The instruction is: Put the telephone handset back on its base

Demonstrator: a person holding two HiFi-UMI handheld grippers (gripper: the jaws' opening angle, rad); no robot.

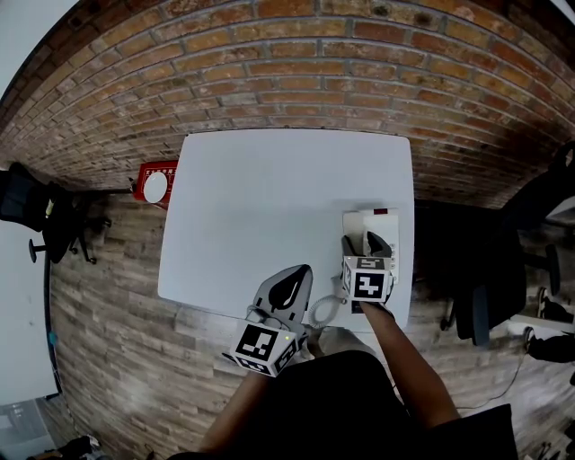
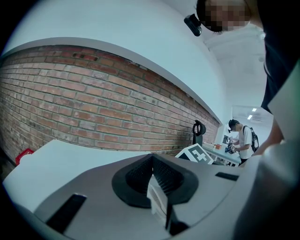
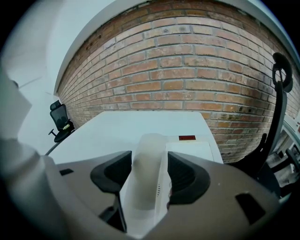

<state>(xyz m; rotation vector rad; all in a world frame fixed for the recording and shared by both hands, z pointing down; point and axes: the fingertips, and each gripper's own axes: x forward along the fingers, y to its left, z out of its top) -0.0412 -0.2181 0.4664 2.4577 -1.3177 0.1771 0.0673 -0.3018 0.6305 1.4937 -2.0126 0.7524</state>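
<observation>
Right tool (image 3: pixel 149 174) is gripping the handset (image 3: pixel 150 143) between its jaws. Just under it and a bit to its right, the base (image 3: pixel 192 149) is sitting on the bench (image 3: pixel 112 131). Left tool (image 2: pixel 152 164) is closed and empty. This looks like the setting-down step. Next, the right tool is going to need to open gently, then lift away.

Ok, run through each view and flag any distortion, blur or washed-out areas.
Head view: heavy fisheye bows the brick wall into an arc; the table reads flat, even white. Left gripper view: black corners, the left gripper soft up close, a mosaic patch at top. Right gripper view: the handset between the right gripper's jaws is blurred and pale, the bricks behind sharp.
</observation>
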